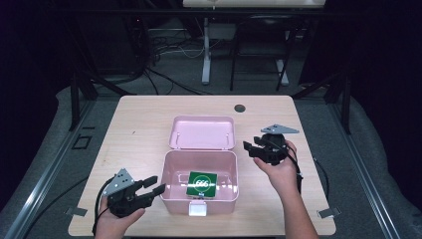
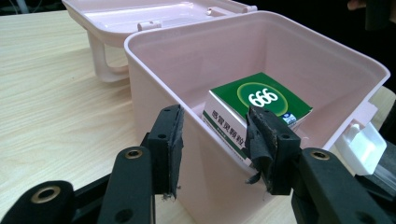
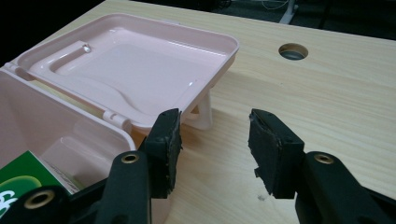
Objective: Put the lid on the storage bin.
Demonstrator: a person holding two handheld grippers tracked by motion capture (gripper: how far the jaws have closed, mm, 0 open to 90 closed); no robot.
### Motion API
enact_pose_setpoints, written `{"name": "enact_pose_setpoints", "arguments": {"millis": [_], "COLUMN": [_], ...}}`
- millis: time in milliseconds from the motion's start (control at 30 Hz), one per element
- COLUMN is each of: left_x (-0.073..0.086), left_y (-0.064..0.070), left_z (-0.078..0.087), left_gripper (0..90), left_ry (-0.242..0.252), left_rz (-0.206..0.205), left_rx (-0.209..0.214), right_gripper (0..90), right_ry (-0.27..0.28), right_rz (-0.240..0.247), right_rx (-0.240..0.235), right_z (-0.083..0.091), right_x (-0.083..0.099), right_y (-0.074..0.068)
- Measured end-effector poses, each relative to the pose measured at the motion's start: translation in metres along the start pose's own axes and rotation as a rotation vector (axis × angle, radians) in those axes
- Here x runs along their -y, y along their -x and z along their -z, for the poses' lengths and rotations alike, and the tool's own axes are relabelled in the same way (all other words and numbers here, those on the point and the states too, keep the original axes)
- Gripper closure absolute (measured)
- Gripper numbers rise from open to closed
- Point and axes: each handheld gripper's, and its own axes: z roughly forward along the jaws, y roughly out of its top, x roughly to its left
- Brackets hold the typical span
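Surroundings: dark room, grey floor, cables and metal stand legs beyond the pale wood-grain table (image 1: 149, 124); a round cable hole (image 1: 240, 108) sits near the table's far edge.
Box: pink plastic storage box (image 1: 171, 184) stands open at the middle of the table, towards the near edge, its white front latch (image 1: 198, 209) facing the person.
Lid: pink hinged lid (image 1: 201, 132) lies thrown back flat behind the box, inner side up, propped on its carry handle (image 3: 203, 116).
Contents: green and white cardboard carton (image 1: 201, 183) with a round white-ringed logo rests on the box floor, slightly tilted in the left gripper view, near the front wall.
Left gripper: black two-jaw left gripper (image 1: 152, 185) is held in the left hand (image 1: 117, 224) just beside the box's left wall, jaws spread with the box corner between them in its own view; pads (image 2: 173, 140) touch nothing that I can tell.
Right gripper: black two-jaw right gripper (image 1: 250, 148) is held in the right hand (image 1: 278, 169) to the right of the lid, above the bare table, jaws spread apart and gripping nothing.
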Motion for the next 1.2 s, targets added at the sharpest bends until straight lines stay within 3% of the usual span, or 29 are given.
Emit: {"name": "enact_pose_setpoints", "arguments": {"millis": [100, 133, 333, 467, 600, 700, 767, 933, 1100, 1200], "left_x": [-0.002, -0.005, -0.016, -0.024, -0.033, -0.037, -0.041, -0.046, -0.050, -0.051], "left_y": [-0.001, -0.002, -0.005, -0.008, -0.013, -0.016, -0.019, -0.026, -0.033, -0.033], "left_z": [0.000, -0.001, -0.006, -0.013, -0.019, -0.023, -0.027, -0.030, -0.035, -0.038], "left_gripper": [56.1, 56.1, 54.0, 52.8, 54.2, 55.4, 55.8, 56.3, 55.1, 55.3], "left_ry": [0.002, 0.003, -0.002, -0.014, -0.024, -0.036, -0.042, -0.052, -0.059, -0.062], "left_rz": [0.005, 0.015, 0.006, -0.014, -0.019, -0.023, -0.016, -0.007, 0.024, 0.021], "left_rx": [-0.001, -0.008, -0.007, 0.004, -0.008, -0.018, -0.021, -0.041, -0.043, -0.044], "right_gripper": [54.9, 58.7, 61.8, 61.8, 53.9, 52.4, 56.5, 65.3, 65.7, 64.8], "right_ry": [0.001, -0.001, -0.010, -0.056, -0.119, -0.153, -0.184, -0.183, -0.186, -0.194], "right_rz": [-0.007, -0.009, 0.013, 0.007, 0.007, 0.013, 0.025, 0.013, -0.007, -0.014], "right_rx": [0.013, 0.001, -0.022, -0.025, -0.048, -0.034, -0.021, -0.001, 0.018, 0.032], "right_z": [0.000, 0.000, -0.007, -0.013, -0.024, -0.030, -0.033, -0.038, -0.042, -0.046], "right_x": [0.001, 0.001, -0.001, -0.003, -0.014, -0.021, -0.026, -0.037, -0.051, -0.058], "right_y": [-0.003, -0.005, -0.013, -0.015, -0.014, -0.014, -0.014, -0.009, -0.001, 0.005]}}
